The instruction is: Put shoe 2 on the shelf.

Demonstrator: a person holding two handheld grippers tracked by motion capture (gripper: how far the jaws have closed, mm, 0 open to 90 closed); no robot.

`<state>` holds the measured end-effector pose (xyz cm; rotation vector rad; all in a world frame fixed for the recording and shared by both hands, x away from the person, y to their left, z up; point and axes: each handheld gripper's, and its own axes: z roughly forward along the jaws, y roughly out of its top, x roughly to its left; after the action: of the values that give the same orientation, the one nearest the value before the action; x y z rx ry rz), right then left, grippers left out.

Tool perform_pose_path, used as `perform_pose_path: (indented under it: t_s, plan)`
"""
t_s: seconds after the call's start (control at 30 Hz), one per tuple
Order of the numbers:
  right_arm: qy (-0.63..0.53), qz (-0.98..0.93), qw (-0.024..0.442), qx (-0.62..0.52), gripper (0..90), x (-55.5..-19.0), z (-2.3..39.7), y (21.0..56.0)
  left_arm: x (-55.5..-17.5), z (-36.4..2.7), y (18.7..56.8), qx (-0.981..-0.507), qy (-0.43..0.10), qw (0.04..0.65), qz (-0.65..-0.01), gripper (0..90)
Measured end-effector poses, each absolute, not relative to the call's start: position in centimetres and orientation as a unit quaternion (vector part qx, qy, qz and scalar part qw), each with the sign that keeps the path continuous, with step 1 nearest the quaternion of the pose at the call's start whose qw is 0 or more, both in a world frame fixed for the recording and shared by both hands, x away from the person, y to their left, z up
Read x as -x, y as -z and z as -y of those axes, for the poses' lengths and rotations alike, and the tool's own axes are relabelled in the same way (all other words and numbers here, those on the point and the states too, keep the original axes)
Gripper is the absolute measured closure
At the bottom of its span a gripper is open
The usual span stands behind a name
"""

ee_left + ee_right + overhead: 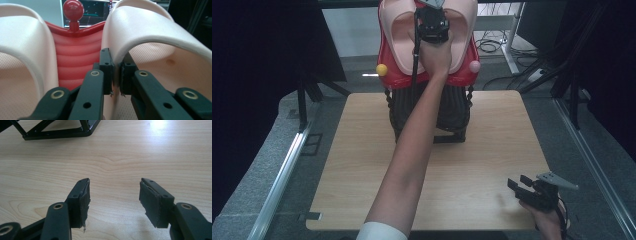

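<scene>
Now slipper strap (117, 50) between left gripper (116, 75) jaws, pinched.

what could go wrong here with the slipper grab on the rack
1. The left hand-held gripper pinches only the thin strap edge of the right pink slipper, so the slipper could slip free when pulled.
2. The red rack sits high on a narrow black stand; a tug could rock it or shift the other slipper.
3. The right hand-held gripper rests open far away, offering no support.

Gaping hand-held gripper (114, 200) over wooden table (120, 155)
</scene>
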<state>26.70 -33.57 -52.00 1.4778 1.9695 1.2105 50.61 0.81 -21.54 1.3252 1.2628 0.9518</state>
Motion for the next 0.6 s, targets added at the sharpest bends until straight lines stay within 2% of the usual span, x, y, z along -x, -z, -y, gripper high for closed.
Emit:
perform_pose_path:
  t_s: [0.17,0.43,0.6]
  plan:
    - [-0.434,-0.702,0.199,-0.529,41.9,-26.8,33.5,52.1,-50.6,-1.1,21.6,-0.553,-0.391,0.519,-0.521,80.1]
    - [-0.432,-0.703,0.2,-0.528,41.8,-26.8,33.4,52.2,-50.2,-1.7,21.9,-0.57,-0.358,0.535,-0.509,56.2]
    - [-0.43,-0.706,0.198,-0.526,41.8,-26.9,33.2,52.2,-49.3,-2.7,21.9,-0.574,-0.342,0.558,-0.492,50.8]
